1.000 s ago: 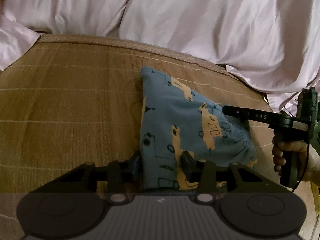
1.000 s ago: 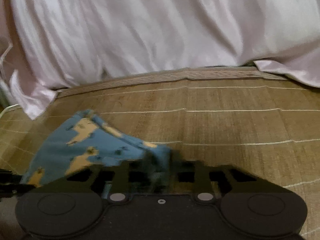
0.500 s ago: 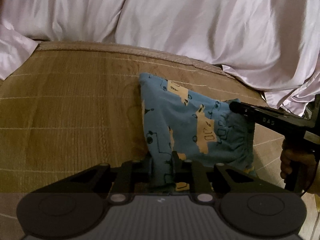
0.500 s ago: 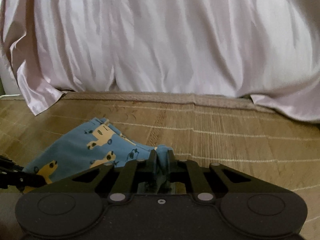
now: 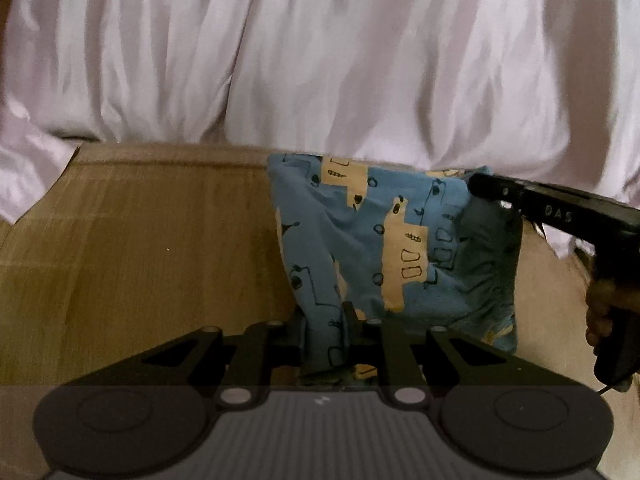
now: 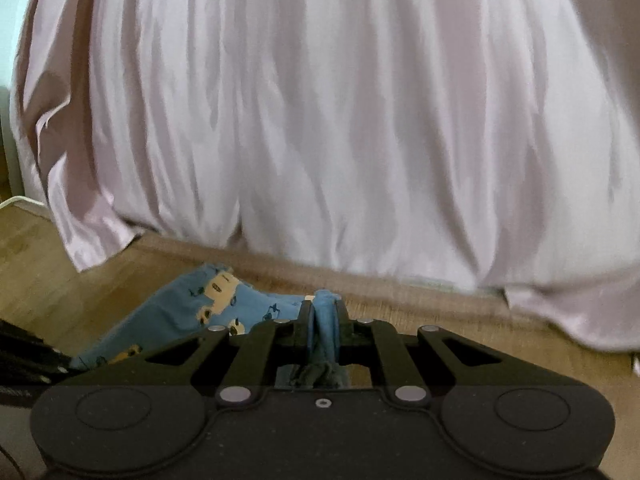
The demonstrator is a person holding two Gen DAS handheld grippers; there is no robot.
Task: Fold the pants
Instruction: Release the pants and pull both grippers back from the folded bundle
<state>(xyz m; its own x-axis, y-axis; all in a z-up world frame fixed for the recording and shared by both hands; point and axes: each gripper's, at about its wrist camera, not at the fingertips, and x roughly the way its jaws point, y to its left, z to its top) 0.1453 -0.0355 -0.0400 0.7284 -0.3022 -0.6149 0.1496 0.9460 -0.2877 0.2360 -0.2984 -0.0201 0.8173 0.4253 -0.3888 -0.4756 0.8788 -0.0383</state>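
Note:
The pants [image 5: 372, 236] are small, blue, printed with yellow vehicles, and hang lifted off the woven mat. My left gripper [image 5: 326, 320] is shut on their near left edge, cloth bunched between its fingers. In the left wrist view the right gripper [image 5: 480, 184] comes in from the right, pinching the far right corner, with a hand [image 5: 604, 312] on its handle. In the right wrist view my right gripper [image 6: 324, 312] is shut on a fold of the pants [image 6: 200, 312], which trail down to the left.
A tan woven mat [image 5: 140, 248] covers the surface beneath. A pale pink satin sheet [image 5: 320, 60] rises like a wall behind it and drapes over the mat's far edge [image 6: 400, 284]. Part of the left gripper's body [image 6: 24, 356] shows at the lower left.
Both grippers closed on the pants and raised them off the mat. The cameras tilted up, so the pink sheet fills more of each view.

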